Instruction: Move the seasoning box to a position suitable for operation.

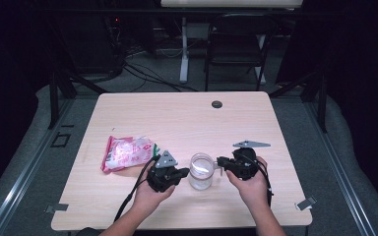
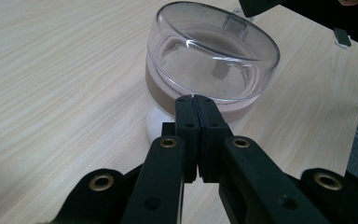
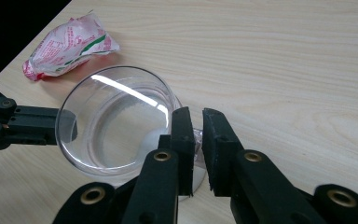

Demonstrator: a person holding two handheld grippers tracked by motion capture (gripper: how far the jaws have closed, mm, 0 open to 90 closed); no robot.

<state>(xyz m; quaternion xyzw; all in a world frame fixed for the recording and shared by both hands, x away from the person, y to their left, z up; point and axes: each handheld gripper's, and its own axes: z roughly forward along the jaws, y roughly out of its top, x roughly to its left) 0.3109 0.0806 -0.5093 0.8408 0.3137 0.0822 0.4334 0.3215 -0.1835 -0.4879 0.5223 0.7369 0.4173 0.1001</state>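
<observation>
Left claw (image 2: pixel 196 100) clenched against glass mug (image 2: pixel 209 60), right claw (image 3: pixel 196 122) grasping its handle (image 3: pixel 197 140)

Crinkled pink-and-white plastic packet (image 1: pixel 128 153): print too small to read. Clear glass mug (image 3: pixel 116 123): handle hidden (behind right gripper's jaws).

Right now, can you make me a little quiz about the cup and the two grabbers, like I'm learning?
1. True or false: the clear mug stands upright between the two grippers.
2. Which thing lies left of the left gripper in the high view?
A. a pink snack bag
B. a blue plate
C. a spoon
3. Fill in: the right gripper has its jaws around the mug's ____.

Key: 1 true. 2 A. 3 handle; in the right gripper view a clear handle sits in the narrow gap between the jaws, while the left gripper's jaws are pressed together at the mug's side.
</observation>
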